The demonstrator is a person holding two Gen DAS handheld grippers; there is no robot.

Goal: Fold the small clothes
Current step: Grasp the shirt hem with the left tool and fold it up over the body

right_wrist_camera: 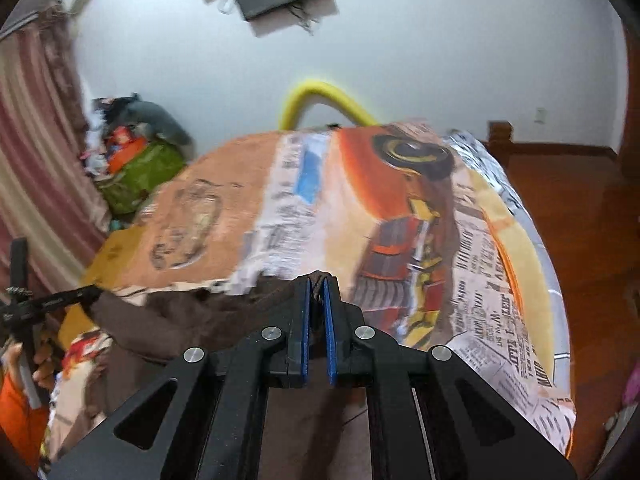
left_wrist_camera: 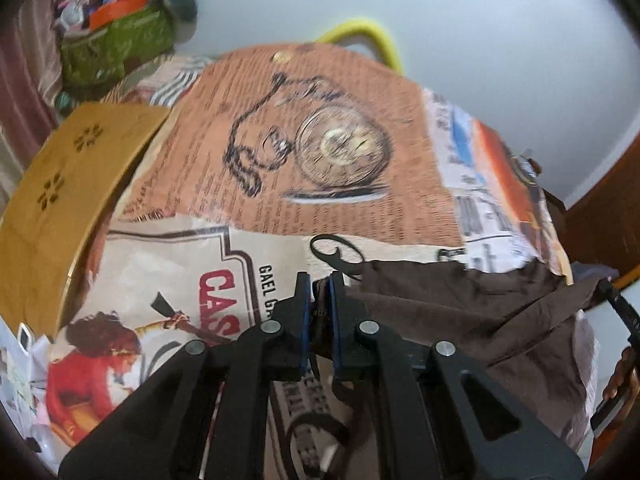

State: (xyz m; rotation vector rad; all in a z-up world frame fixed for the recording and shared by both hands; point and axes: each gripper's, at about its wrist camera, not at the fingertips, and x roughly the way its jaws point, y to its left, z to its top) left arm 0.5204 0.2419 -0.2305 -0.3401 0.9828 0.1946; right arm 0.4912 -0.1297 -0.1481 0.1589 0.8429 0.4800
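Observation:
A small dark brown garment (left_wrist_camera: 460, 304) hangs stretched between both grippers above a round table covered with a printed cloth (left_wrist_camera: 320, 152). My left gripper (left_wrist_camera: 320, 280) is shut on one corner of the brown garment, whose cloth bunches between the blue pads. In the right wrist view my right gripper (right_wrist_camera: 318, 280) is shut on the other corner, and the brown garment (right_wrist_camera: 180, 320) trails off to the left. The other gripper's black tip (right_wrist_camera: 68, 300) shows at that far end, held by a hand (right_wrist_camera: 44, 360). A cord loop dangles below in the left wrist view.
A yellow wooden board (left_wrist_camera: 68, 184) lies at the table's left. A yellow chair back (right_wrist_camera: 320, 100) rises behind the table. A green bag with clutter (right_wrist_camera: 136, 172) stands by the striped curtain (right_wrist_camera: 36, 160). Red-brown floor (right_wrist_camera: 568, 208) lies to the right.

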